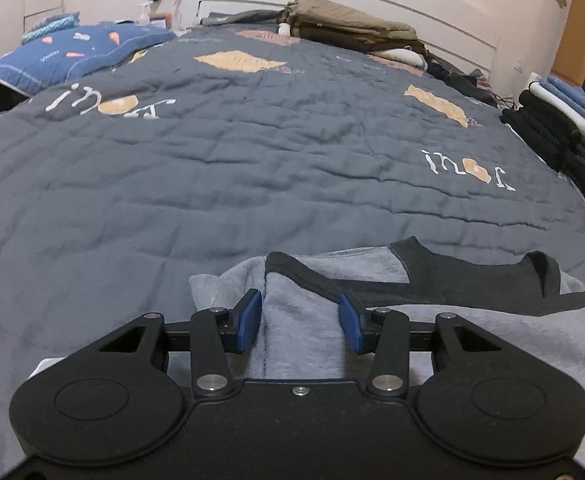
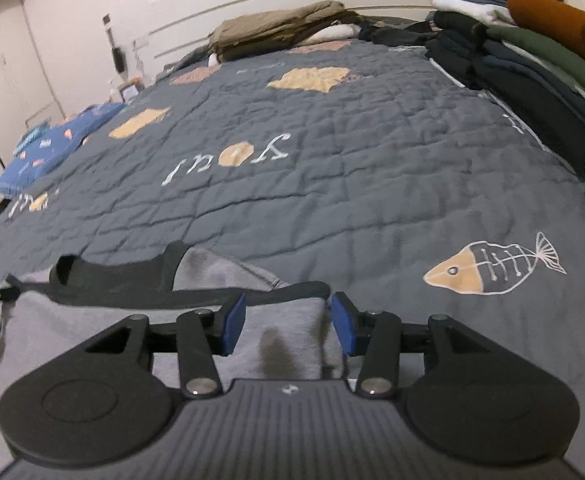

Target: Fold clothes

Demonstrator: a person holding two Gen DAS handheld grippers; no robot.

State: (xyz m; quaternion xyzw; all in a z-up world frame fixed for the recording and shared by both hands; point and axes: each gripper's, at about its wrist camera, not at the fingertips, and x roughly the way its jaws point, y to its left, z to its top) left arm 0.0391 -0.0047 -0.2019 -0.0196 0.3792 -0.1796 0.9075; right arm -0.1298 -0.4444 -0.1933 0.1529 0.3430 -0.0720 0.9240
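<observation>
A light grey garment (image 1: 472, 340) with a black neck band (image 1: 452, 276) lies flat on the near part of the bed. My left gripper (image 1: 300, 322) hovers low over its left shoulder, blue pads (image 1: 250, 320) apart, a soft ridge of grey cloth lying between them without being pinched. In the right wrist view the same garment (image 2: 92, 320) and black band (image 2: 124, 280) stretch leftward. My right gripper (image 2: 288, 322) sits over the garment's right shoulder edge. Its pads (image 2: 342, 324) stand apart with loose grey fabric between them.
A dark grey quilt (image 1: 252, 168) with tan patches and a fish drawing (image 2: 492, 268) covers the bed. Stacked folded clothes (image 2: 532, 60) stand along the right edge. An olive heap (image 1: 348, 24) lies by the headboard. A blue pillow (image 1: 72, 56) is at the far left.
</observation>
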